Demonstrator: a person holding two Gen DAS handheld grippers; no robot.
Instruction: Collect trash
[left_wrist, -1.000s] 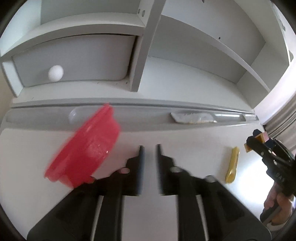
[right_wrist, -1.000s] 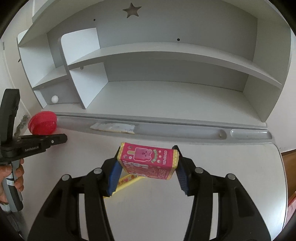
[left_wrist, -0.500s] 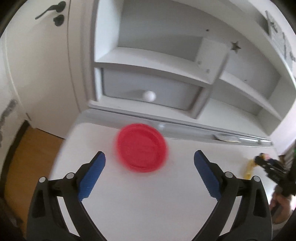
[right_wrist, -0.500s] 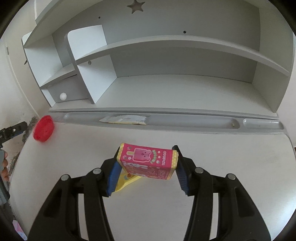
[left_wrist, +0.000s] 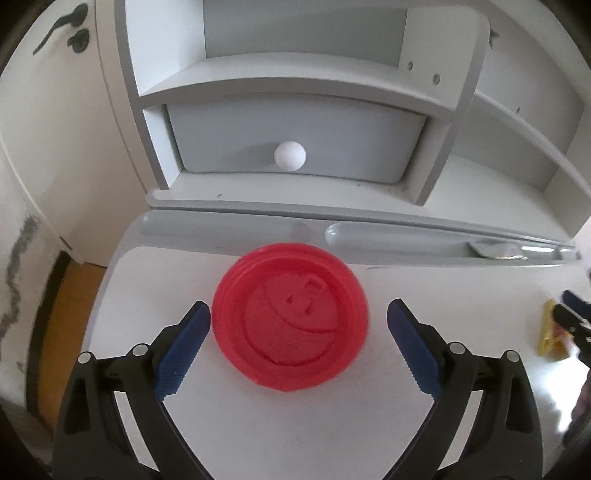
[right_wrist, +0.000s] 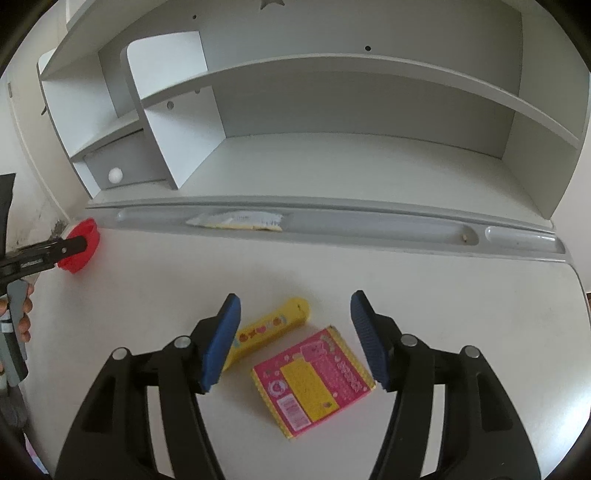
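A white desk (right_wrist: 461, 302) runs up to a pale grey shelf unit (right_wrist: 332, 110), with a long grooved tray (right_wrist: 369, 225) set along the seam between them. In that groove lies a crumpled whitish wrapper (right_wrist: 236, 220), well apart from both grippers. At the left end of the shelving a closed drawer (left_wrist: 295, 136) shows a round white knob (left_wrist: 290, 156); beyond the desk's left edge are a pale door with a dark handle (left_wrist: 59, 29) and a strip of orange-brown floor (left_wrist: 74, 295). The left gripper (left_wrist: 299, 349) hangs above the desk with its jaws spread wide, and a red round lid (left_wrist: 291, 321) lies flat on the desk between the blue pads (left_wrist: 184, 350), touching neither. The right gripper (right_wrist: 295, 339) has its jaws opening; a pink and yellow box (right_wrist: 314, 380) lies flat on the desk between its fingers, free of the pads, though its right corner lies just beside the right pad. A yellow wrapper (right_wrist: 269, 328) lies just beside the box, its lower end hidden behind the left pad. In the right wrist view a hand (right_wrist: 22, 317) at the far left grips the handle of the left gripper, whose finger crosses in front of the red lid. Nothing else stands on the open desk between the two groups.
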